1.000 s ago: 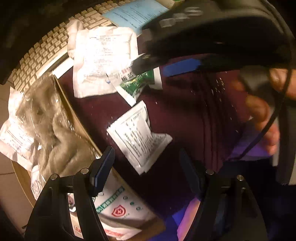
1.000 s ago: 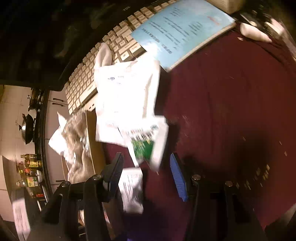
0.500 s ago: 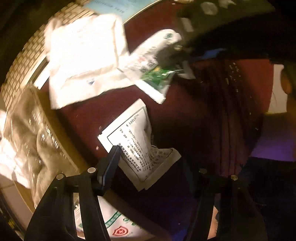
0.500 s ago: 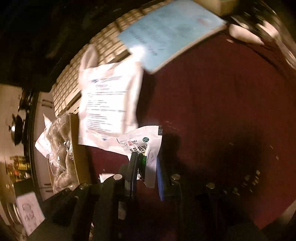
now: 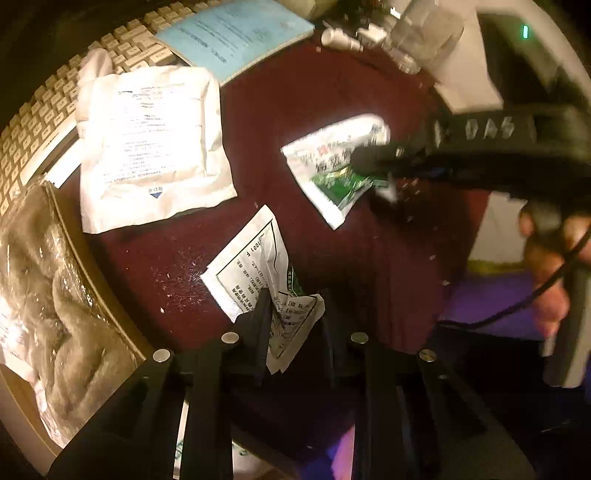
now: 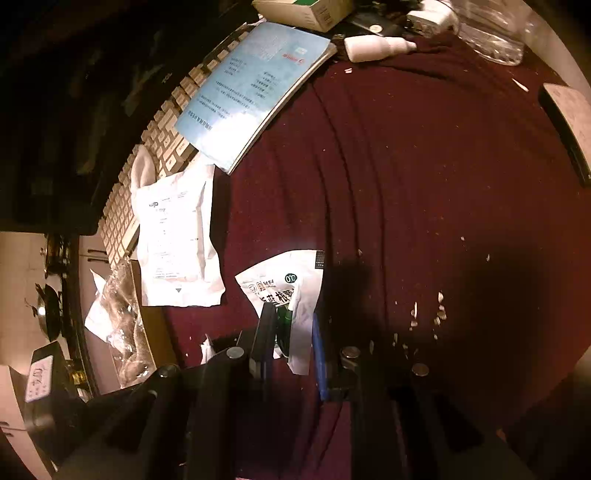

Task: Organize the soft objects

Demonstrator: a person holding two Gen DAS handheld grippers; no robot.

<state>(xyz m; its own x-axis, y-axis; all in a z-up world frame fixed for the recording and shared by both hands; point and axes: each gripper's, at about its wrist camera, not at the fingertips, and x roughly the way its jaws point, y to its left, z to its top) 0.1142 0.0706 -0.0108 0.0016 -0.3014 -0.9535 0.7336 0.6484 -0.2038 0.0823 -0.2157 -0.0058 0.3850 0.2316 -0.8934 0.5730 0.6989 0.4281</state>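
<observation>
On the dark red cloth (image 5: 314,92) lie soft packets. My left gripper (image 5: 293,317) is shut on a white sachet with black print (image 5: 255,266). My right gripper (image 6: 291,332) is shut on a white and green sachet (image 6: 288,284); it also shows in the left wrist view (image 5: 332,166), lifted off the cloth in the black right gripper (image 5: 369,162). A large white packet (image 5: 151,144) lies at the left, also in the right wrist view (image 6: 173,240).
A cardboard box (image 5: 92,266) at the left holds a plastic bag of grey fluff (image 5: 48,295). A keyboard (image 5: 40,110), a blue booklet (image 5: 236,33), a white bottle (image 6: 376,46) and clear plastic (image 6: 491,29) lie along the far edge.
My left gripper closed on the black-print sachet. My right gripper closed on the green sachet and carried it right, away from the large packet.
</observation>
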